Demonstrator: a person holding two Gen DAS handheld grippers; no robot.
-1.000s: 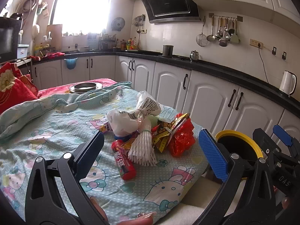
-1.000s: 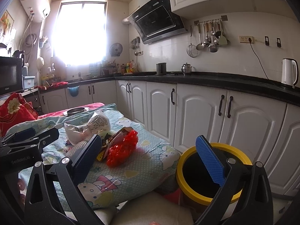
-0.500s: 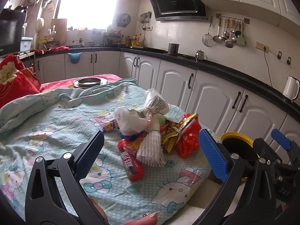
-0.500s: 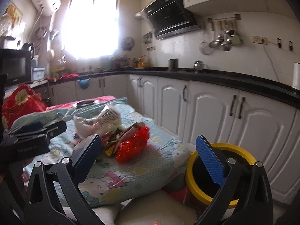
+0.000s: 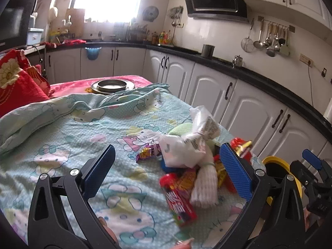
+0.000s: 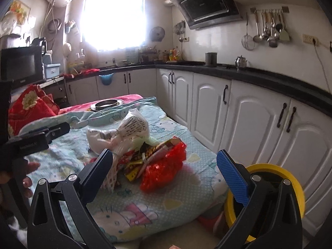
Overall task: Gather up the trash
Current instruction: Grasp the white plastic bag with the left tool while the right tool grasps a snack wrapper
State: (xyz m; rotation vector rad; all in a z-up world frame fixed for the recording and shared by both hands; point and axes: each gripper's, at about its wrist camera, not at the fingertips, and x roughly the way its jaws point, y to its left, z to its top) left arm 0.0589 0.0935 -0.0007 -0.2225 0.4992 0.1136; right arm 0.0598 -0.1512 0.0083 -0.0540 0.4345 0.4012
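A heap of trash lies on the Hello Kitty bedspread (image 5: 62,141): a white plastic bag (image 5: 186,147), a white foam net sleeve (image 5: 204,184), a red snack tube (image 5: 179,199), a purple wrapper (image 5: 148,151), and a crumpled red wrapper (image 6: 164,166). The yellow-rimmed bin (image 6: 276,172) stands beside the bed's corner. My left gripper (image 5: 168,173) is open above the heap, nothing held. My right gripper (image 6: 168,171) is open too, with the red wrapper between its fingers' line of sight. The right gripper's blue tip (image 5: 313,160) shows at the left wrist view's right edge.
White cabinets (image 6: 249,120) under a black counter run along the right. A metal plate and bowl (image 5: 112,86) sit on the pink sheet at the bed's far end. Red pillows (image 5: 18,83) lie at the left. A hand (image 6: 27,174) holds the left gripper.
Both grippers have swung left and moved nearer the heap. The trash now sits right of centre in the left wrist view; the bin slid toward the right edge.
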